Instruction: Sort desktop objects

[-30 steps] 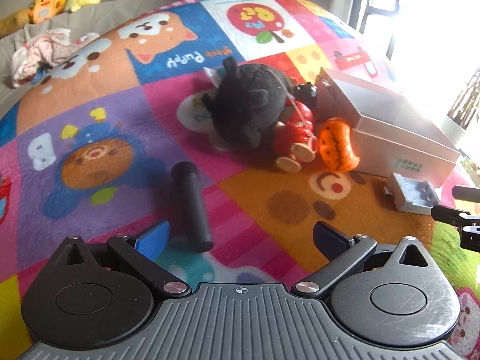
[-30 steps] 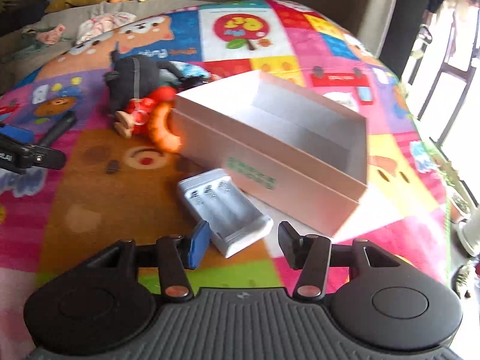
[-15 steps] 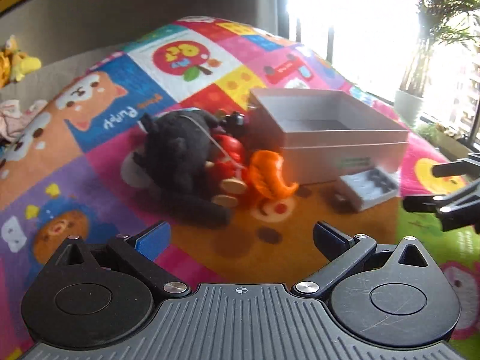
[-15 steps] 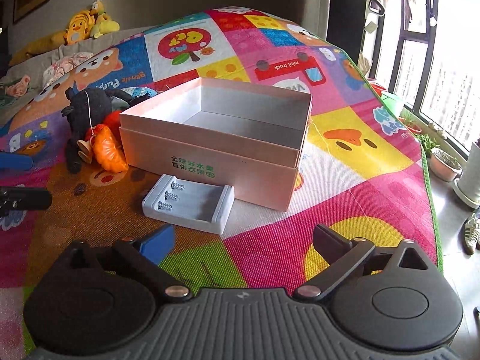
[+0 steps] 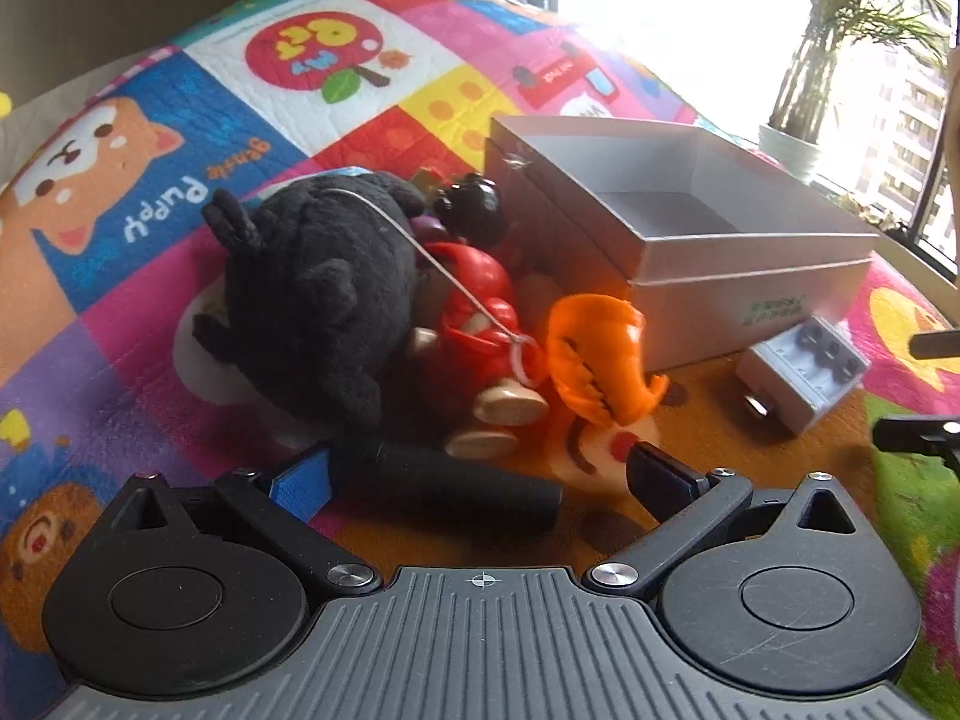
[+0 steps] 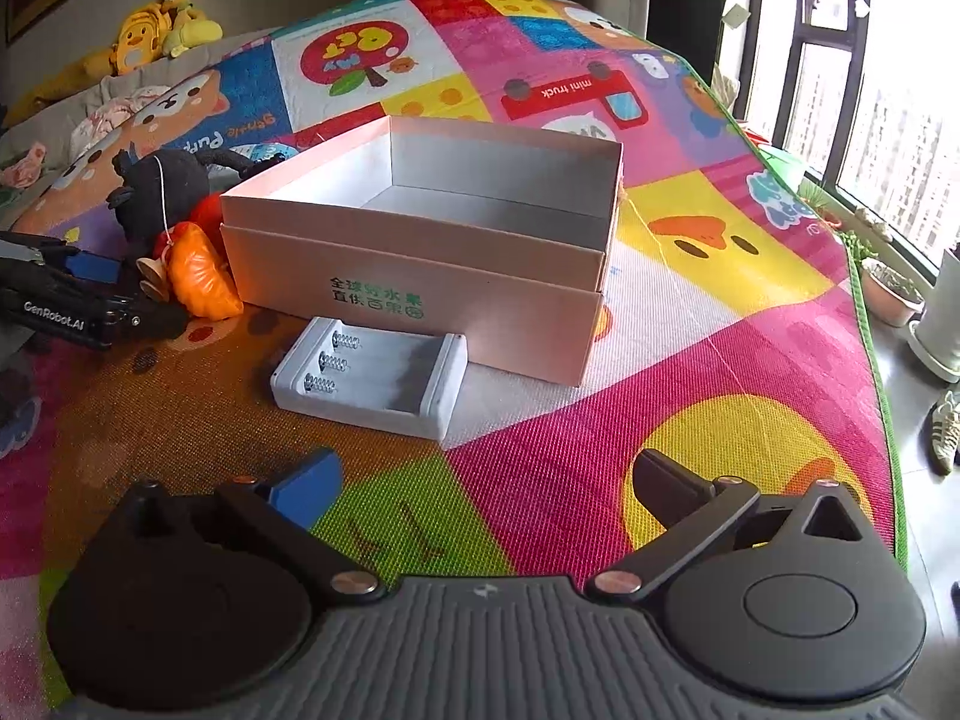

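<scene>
Having just been widening, the right gripper (image 6: 483,483) is standing spread and empty at lower centre, one battery holder (image 6: 369,381) lying just above it against one open box (image 6: 420,246), while the left gripper (image 5: 480,468), also spread, is now straddling one black cylinder (image 5: 447,483) on the mat (image 6: 690,360).

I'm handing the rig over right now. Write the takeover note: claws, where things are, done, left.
Left claw: open, black cylinder lying between its fingers, not gripped.
Right claw: jaws have just been opening, now wide and empty, aimed at the white battery holder.
Box: open, nothing visible inside.
Battery holder lies on the mat in front of the box. Black plush, red figure and orange toy are piled at the box's left side.
Done: nothing boxed yet.
Left: every item.
</scene>
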The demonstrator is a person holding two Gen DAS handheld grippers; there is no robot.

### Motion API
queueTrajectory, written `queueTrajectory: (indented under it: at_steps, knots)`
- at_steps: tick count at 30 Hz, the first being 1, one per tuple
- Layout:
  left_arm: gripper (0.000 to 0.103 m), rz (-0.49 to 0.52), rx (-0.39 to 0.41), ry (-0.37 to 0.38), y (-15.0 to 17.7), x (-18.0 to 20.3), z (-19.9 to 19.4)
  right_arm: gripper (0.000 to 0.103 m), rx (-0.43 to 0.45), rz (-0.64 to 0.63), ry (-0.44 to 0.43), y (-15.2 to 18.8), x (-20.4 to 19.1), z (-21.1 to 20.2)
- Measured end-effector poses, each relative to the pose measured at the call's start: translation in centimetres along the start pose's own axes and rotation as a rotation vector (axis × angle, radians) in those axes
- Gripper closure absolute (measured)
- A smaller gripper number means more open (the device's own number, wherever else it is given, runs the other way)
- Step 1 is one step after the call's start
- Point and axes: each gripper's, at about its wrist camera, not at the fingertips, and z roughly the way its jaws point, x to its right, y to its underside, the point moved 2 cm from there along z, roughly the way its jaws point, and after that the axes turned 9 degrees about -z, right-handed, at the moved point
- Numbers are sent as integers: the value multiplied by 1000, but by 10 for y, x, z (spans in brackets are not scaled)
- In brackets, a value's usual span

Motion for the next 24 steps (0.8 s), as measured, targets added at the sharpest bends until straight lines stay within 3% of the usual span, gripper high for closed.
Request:
queueTrajectory:
  at_steps: [9,11,14,18,24]
  knots:
    - [0,95,-25,153,51,63,-44,0,-22,13,11,1,1,3]
    - [0,64,-12,127,52,68,-47,0,-24,19,10,1,1,3]
    - [0,-36,5,22,48,72,-49,0,-24,25,11,1,2,3]
    - [0,-109,8,34,40,77,-47,0,-25,35,9,1,3,3]
    - [0,-30,4,-104,43,82,-39,0,-28,58,5,2,6,4]
